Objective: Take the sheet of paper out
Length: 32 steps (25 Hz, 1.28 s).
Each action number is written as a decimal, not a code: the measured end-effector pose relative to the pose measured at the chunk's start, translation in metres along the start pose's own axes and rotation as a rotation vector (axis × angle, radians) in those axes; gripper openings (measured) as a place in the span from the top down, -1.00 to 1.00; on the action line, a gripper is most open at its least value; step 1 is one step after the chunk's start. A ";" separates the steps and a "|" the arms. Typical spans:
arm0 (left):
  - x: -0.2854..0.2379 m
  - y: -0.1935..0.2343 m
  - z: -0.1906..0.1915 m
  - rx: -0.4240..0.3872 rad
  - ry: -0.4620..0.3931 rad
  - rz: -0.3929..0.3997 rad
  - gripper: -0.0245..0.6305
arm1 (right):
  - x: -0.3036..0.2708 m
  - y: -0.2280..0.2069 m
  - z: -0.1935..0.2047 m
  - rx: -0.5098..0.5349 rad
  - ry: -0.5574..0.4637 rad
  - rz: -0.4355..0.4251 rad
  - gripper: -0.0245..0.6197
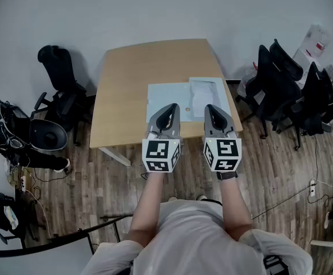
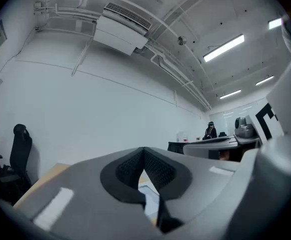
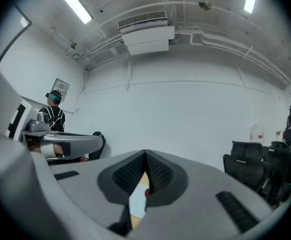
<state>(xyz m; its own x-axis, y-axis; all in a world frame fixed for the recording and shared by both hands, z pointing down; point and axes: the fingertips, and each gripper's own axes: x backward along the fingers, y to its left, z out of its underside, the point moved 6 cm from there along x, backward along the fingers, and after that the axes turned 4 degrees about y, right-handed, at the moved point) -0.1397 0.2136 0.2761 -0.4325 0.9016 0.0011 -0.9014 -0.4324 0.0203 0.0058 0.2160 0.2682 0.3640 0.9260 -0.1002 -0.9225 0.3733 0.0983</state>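
Observation:
On the light wooden table lies a pale blue sheet, with a clear sleeve holding white paper just to its right. My left gripper is held level over the table's near edge, above the blue sheet's near end. Its jaws are shut with nothing in them, the tips meeting in the left gripper view. Beside it, my right gripper hovers over the sleeve's near end. It too is shut and empty, its tips meeting in the right gripper view. Between each pair of pads a sliver of table and paper shows.
Several black office chairs crowd the right side of the table. Another black chair and a dark bag stand at the left. Cables trail over the wooden floor. A person stands in the distance.

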 end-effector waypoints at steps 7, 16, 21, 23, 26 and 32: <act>0.014 0.016 0.014 0.019 0.022 0.010 0.90 | 0.002 0.020 0.008 -0.013 0.008 0.016 0.89; 0.012 0.017 0.039 0.088 0.053 0.053 0.90 | 0.013 0.018 0.023 -0.061 0.020 0.052 0.89; -0.011 0.026 0.047 0.093 0.061 0.049 0.90 | -0.017 0.004 0.030 -0.067 0.037 0.036 0.89; -0.027 0.034 0.050 0.092 0.068 0.032 0.90 | -0.036 -0.004 0.034 -0.070 0.045 0.019 0.89; -0.056 0.041 0.051 0.076 0.077 0.004 0.90 | -0.062 -0.020 0.038 -0.076 0.046 -0.017 0.89; -0.132 0.056 0.023 -0.002 0.045 -0.039 0.90 | -0.130 -0.067 0.012 -0.076 -0.020 -0.069 0.89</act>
<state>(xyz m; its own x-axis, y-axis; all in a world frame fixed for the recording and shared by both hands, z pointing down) -0.1328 0.0700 0.2997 -0.3978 0.9164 -0.0451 -0.9175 -0.3974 0.0179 0.0217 0.0709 0.2862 0.4284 0.8996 -0.0846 -0.9021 0.4312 0.0162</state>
